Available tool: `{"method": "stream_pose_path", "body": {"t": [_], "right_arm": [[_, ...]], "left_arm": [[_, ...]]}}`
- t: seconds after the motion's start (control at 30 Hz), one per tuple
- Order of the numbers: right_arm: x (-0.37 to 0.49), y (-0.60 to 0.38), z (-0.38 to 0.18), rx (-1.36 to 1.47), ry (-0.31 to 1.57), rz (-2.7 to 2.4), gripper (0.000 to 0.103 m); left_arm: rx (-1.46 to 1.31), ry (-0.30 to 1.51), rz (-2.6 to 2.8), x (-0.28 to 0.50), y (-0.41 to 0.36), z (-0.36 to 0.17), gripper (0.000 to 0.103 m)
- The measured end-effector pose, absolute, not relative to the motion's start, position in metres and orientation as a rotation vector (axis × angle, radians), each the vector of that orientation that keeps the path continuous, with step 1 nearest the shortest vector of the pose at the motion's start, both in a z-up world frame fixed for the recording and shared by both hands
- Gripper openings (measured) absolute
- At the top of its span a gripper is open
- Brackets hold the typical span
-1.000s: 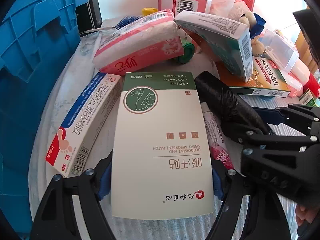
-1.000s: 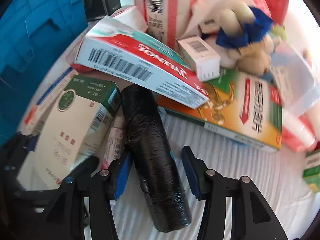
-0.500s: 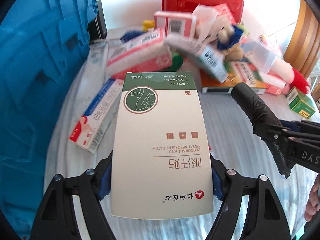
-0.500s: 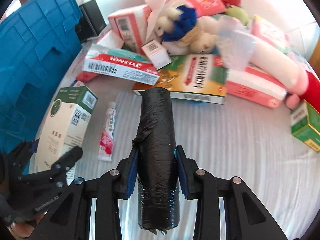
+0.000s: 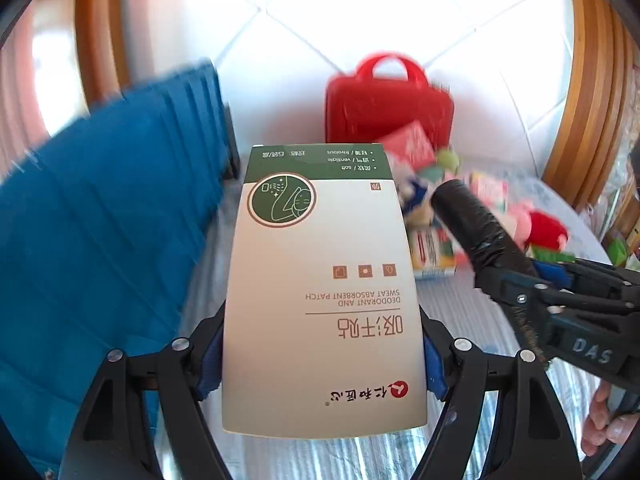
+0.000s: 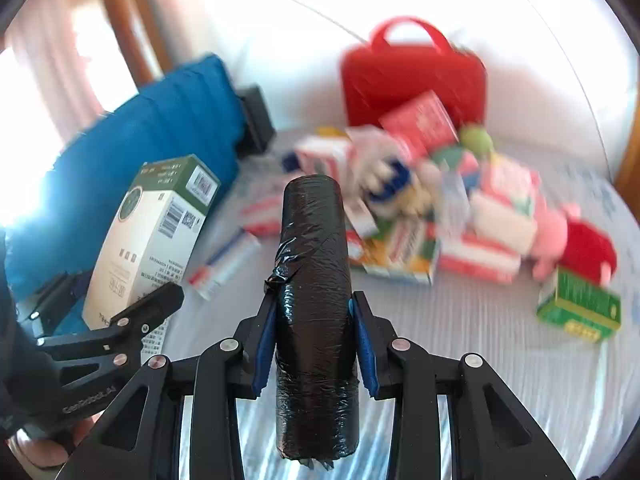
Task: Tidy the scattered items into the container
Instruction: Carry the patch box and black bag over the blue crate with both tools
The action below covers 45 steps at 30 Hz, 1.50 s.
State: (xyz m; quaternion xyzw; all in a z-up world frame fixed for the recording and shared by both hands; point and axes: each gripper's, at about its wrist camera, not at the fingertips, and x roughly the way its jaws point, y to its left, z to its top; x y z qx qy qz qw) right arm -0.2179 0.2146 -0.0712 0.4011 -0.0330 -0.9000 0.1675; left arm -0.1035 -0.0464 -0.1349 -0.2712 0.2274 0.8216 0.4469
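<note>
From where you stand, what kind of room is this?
Probably a room in a home, maybe a bedroom: a striped cloth surface, wooden frames against a bright tiled wall, and scattered household boxes and soft toys.

Box [image 5: 320, 280]: "DEODORANT AND SWEAT ABSORBENT PATCH"; right tool [image 5: 520, 280]: "DAS".

A white tiled wall [image 5: 304, 20] with diagonal seams rises behind. Curved wooden posts [image 5: 588, 92] stand on both sides. Bright daylight glares at the left, washing out the striped pale surface [image 6: 500, 360] below.
</note>
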Motion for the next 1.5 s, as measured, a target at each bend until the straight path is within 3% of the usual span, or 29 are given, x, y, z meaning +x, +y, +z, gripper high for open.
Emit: {"method": "stream_pose_path", "body": {"t": [0.4, 0.8, 0.97, 1.17, 1.37, 1.5], "right_arm": [[-0.208, 0.091, 0.043, 0.768, 0.048, -2.481, 0.035], [-0.201, -0.12, 0.102, 0.673, 0.069, -2.398, 0.035], [-0.225, -0.2, 0.097, 0.82, 0.042, -2.36, 0.035], [-0.27, -0.257, 0.047, 1.109, 0.108, -2.403, 0.035], [-0.296, -0.262, -0.007, 1.327, 0.107, -2.345, 0.035], [-0.296, -0.269, -0.008, 1.318, 0.268, -2.423, 0.035]], "left_arm": [[-0.467, 0.388, 2.267, -0.151, -0.152, -0.017, 0.076], [-0.467, 0.446, 2.377, -0.311, -0.273, 0.033, 0.076], [-0.59, 0.526, 2.333, -0.382, -0.278, 0.028, 0.076], [-0.851, 0.606, 2.229, -0.46, -0.26, -0.002, 0.076], [-0.977, 0.705, 2.115, -0.49, -0.234, -0.027, 0.076], [-1.062, 0.765, 1.985, -0.491, -0.221, -0.044, 0.076]]}}
